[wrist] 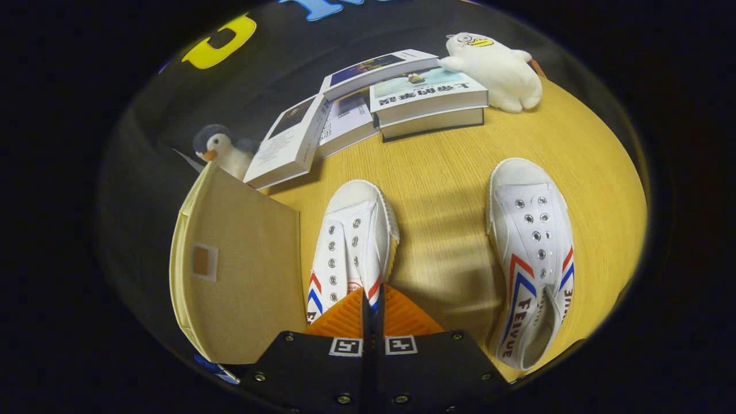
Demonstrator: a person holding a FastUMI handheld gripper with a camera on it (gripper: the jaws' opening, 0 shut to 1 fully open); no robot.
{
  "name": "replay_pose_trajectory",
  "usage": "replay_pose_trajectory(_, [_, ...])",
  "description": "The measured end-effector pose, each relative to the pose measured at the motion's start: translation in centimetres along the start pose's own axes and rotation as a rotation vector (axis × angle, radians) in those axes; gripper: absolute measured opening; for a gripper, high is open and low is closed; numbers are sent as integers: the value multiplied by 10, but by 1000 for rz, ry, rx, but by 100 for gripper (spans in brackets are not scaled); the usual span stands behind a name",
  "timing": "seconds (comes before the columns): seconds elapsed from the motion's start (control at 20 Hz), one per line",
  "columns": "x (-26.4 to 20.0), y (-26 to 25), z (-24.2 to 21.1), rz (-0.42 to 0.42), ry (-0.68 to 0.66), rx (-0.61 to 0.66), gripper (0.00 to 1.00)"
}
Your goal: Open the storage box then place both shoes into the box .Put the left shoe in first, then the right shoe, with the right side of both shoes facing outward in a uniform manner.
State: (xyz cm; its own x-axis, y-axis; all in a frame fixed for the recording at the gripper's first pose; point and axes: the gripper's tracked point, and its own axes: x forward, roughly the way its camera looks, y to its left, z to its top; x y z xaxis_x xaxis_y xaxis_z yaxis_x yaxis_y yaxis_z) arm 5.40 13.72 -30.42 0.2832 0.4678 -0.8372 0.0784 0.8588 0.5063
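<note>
The gripper (372, 299) had its 2 fingers pressed together with almost no gap, and whether they pinched part of the near white shoe (352, 241), which lay just ahead of and partly under the tips, could not be told. The second white shoe (532, 253) lay well apart from it on the wooden table (443, 190), toe pointing away, while the beige storage box (236, 270) stood just beside the near shoe. Beyond them lay several books (425, 98), a penguin plush (221, 149) and a white plush (497, 69).
</note>
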Motion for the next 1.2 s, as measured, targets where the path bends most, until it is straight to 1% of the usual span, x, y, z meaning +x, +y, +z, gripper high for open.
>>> replay_pose_trajectory(0.3, [-43, 39, 25, 63, -62, -3, 0])
replay_pose_trajectory(0.5, [-73, 68, 46, 96, -117, -46, 0])
replay_pose_trajectory(0.7, [-93, 102, 55, 146, -145, -70, 0])
replay_pose_trajectory(0.9, [-94, 135, 51, 184, -135, -98, 0])
replay_pose_trajectory(1.05, [-86, 156, 41, 191, -120, -137, 0])
replay_pose_trajectory(1.2, [-75, 178, 32, 214, -99, -152, 0])
